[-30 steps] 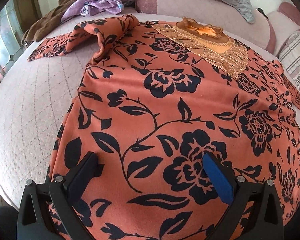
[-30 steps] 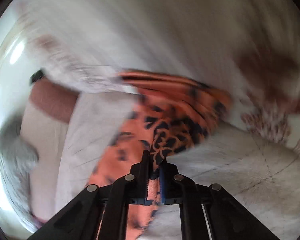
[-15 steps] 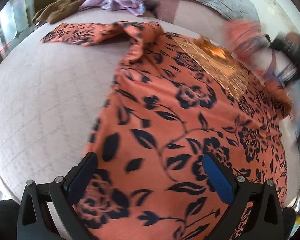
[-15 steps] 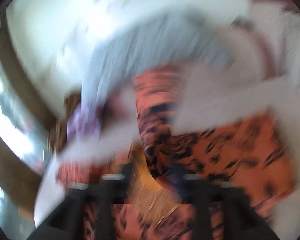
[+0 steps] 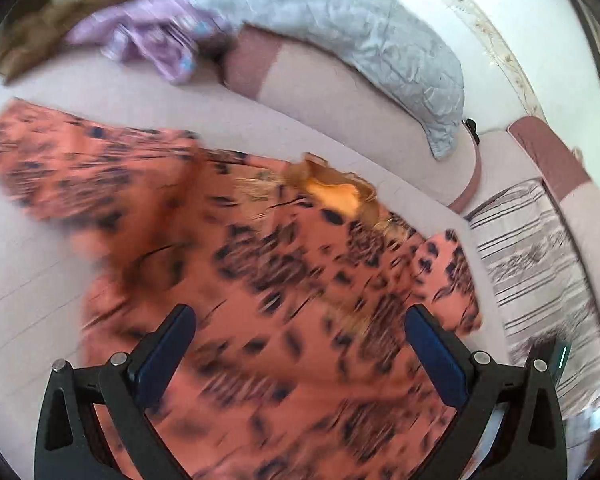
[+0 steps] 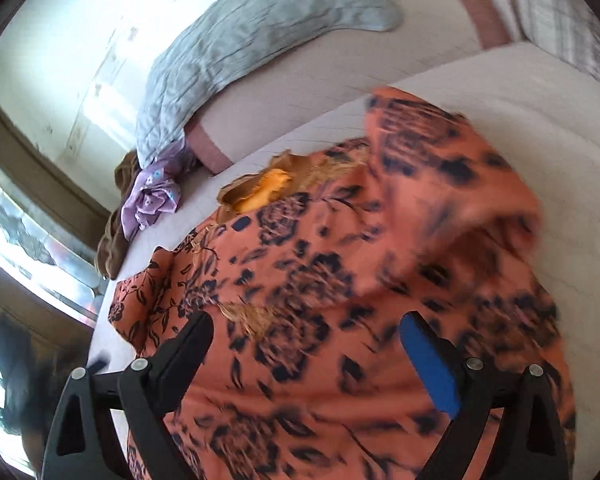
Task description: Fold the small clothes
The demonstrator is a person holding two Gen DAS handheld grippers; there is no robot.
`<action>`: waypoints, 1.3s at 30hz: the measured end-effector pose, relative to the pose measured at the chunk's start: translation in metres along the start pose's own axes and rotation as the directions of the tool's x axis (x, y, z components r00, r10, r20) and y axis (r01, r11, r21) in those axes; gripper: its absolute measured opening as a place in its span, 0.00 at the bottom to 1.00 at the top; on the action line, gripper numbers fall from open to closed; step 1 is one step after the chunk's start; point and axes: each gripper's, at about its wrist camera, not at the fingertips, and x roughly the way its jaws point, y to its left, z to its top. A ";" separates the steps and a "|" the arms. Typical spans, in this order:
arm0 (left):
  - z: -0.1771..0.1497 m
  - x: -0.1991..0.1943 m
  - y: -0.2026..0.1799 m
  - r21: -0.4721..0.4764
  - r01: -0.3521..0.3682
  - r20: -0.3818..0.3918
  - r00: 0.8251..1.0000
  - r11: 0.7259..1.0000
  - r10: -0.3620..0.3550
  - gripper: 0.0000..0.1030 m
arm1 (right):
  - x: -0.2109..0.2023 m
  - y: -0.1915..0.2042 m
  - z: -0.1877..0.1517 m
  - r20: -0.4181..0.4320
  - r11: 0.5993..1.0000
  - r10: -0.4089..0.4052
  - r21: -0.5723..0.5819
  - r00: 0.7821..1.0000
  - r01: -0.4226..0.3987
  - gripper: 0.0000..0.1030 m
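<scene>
Both my left tool (image 5: 296,330) and right tool (image 6: 306,336) hang spread apart, empty, over the orange top (image 5: 260,280) (blurred); next, pinch its unfolded sleeve (image 5: 72,160) inward.

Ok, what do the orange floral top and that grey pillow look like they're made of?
Orange floral top: thin, matte woven or knit fabric; it drapes and rumples softly, with gold lace-like trim at the neckline. Grey pillow: crinkled, slightly sheeny quilted cloth, judging by its stitched creases.
</scene>
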 end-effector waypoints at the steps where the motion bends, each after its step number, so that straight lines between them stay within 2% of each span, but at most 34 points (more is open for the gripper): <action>1: 0.008 0.014 -0.003 -0.014 0.008 -0.019 1.000 1.000 -0.009 0.98 | -0.004 -0.006 -0.006 -0.002 1.000 0.000 0.009 1.000 0.000 0.93; 3: 0.024 0.045 -0.008 -0.029 0.021 -0.068 0.997 0.999 -0.023 0.92 | -0.004 -0.019 -0.016 -0.007 1.000 -0.008 0.009 1.000 0.008 0.93; 5: 0.029 0.071 -0.004 -0.085 0.010 -0.126 0.992 0.996 -0.020 0.77 | -0.006 -0.030 -0.026 -0.024 1.000 -0.003 0.025 1.000 0.004 0.93; 7: 0.030 0.088 0.002 -0.120 -0.025 -0.165 0.986 0.992 0.005 0.72 | -0.012 -0.033 -0.032 0.010 1.000 0.025 0.009 1.000 -0.025 0.93; 8: 0.028 0.094 0.006 -0.136 -0.062 -0.175 0.984 0.989 0.037 0.72 | -0.013 -0.033 -0.032 0.013 1.000 0.024 0.001 1.000 -0.024 0.93; 9: 0.026 0.096 0.008 -0.145 -0.067 -0.175 0.984 0.987 0.041 0.70 | -0.013 -0.033 -0.031 0.014 1.000 0.021 -0.005 1.000 -0.021 0.93; 10: 0.025 0.096 0.007 -0.141 -0.067 -0.165 0.985 0.988 0.044 0.64 | -0.012 -0.033 -0.033 0.017 1.000 0.022 -0.009 1.000 -0.022 0.93; 11: 0.025 0.095 0.005 -0.125 -0.077 -0.159 0.986 0.989 0.056 0.40 | -0.012 -0.035 -0.032 0.021 1.000 0.027 -0.007 0.999 -0.027 0.93; 12: 0.025 0.095 0.004 -0.108 -0.093 -0.169 0.983 0.990 0.074 0.21 | -0.012 -0.037 -0.033 0.025 0.999 0.035 0.000 0.999 -0.035 0.93; 13: 0.026 0.098 0.005 -0.108 -0.102 -0.191 0.978 0.989 0.080 0.07 | -0.012 -0.039 -0.033 0.034 0.999 0.046 0.008 0.998 -0.046 0.93; 15: 0.027 0.093 0.008 -0.118 -0.102 -0.174 0.981 0.988 0.081 0.06 | -0.013 -0.041 -0.035 0.036 0.999 0.048 0.004 0.998 -0.048 0.93; 17: 0.029 0.068 -0.004 -0.057 -0.128 -0.078 0.989 0.990 0.123 0.05 | -0.012 -0.038 -0.035 0.036 0.999 0.040 -0.009 0.999 -0.039 0.93; 18: 0.030 0.053 -0.010 -0.031 -0.119 -0.016 0.993 0.992 0.119 0.05 | -0.013 -0.038 -0.035 0.035 0.999 0.040 -0.012 0.999 -0.040 0.93; 19: 0.030 0.034 -0.018 0.007 -0.130 0.073 0.989 0.991 0.130 0.04 | -0.013 -0.039 -0.035 0.034 0.999 0.043 -0.011 0.998 -0.043 0.93; 20: 0.025 0.008 -0.024 0.031 -0.158 0.167 0.974 0.987 0.150 0.04 | -0.014 -0.040 -0.034 0.030 0.999 0.050 -0.006 0.998 -0.050 0.93; 21: 0.020 -0.004 -0.023 0.032 -0.170 0.200 0.966 0.985 0.161 0.04 | -0.014 -0.041 -0.033 0.026 0.998 0.055 0.000 0.998 -0.055 0.93; 22: 0.012 -0.004 -0.015 0.034 -0.181 0.180 0.969 0.983 0.172 0.04 | -0.015 -0.042 -0.032 0.022 0.998 0.060 0.011 0.998 -0.061 0.93; 24: 0.003 0.014 0.008 0.010 -0.246 0.106 0.964 0.969 0.243 0.04 | -0.019 -0.045 -0.027 0.011 0.995 0.071 0.065 0.997 -0.072 0.93; 26: -0.009 0.049 0.045 -0.058 -0.304 -0.040 0.952 0.951 0.302 0.04 | -0.027 -0.048 -0.019 0.025 0.990 0.090 0.108 0.996 -0.092 0.93; 28: -0.014 0.052 0.055 -0.080 -0.267 -0.015 0.964 0.960 0.266 0.04 | -0.042 -0.049 -0.007 0.065 0.986 0.102 0.128 0.993 -0.109 0.93; 30: -0.012 0.056 0.050 -0.070 -0.274 -0.012 0.962 0.959 0.274 0.04 | -0.059 -0.053 0.011 0.113 0.987 0.090 0.126 0.990 -0.104 0.93; 32: -0.011 0.062 0.049 -0.066 -0.277 -0.015 0.961 0.959 0.277 0.04 | -0.068 -0.068 0.035 0.150 0.989 0.021 0.144 0.989 -0.043 0.93; 34: -0.010 0.067 0.047 -0.063 -0.273 -0.012 0.962 0.960 0.273 0.04 | -0.057 -0.090 0.059 0.114 0.980 -0.020 0.197 0.993 -0.003 0.93; 36: -0.009 0.063 0.049 -0.056 -0.271 -0.010 0.963 0.961 0.271 0.05 | -0.030 -0.116 0.082 0.013 0.963 -0.016 0.268 1.000 0.012 0.93; 38: -0.010 0.060 0.052 -0.053 -0.266 -0.013 0.964 0.963 0.265 0.05 | -0.005 -0.123 0.093 -0.078 0.964 0.004 0.264 0.997 0.017 0.93; 39: -0.009 0.043 0.057 -0.053 -0.261 -0.014 0.965 0.964 0.261 0.05 | 0.011 -0.123 0.096 -0.141 0.971 -0.008 0.234 0.990 0.041 0.93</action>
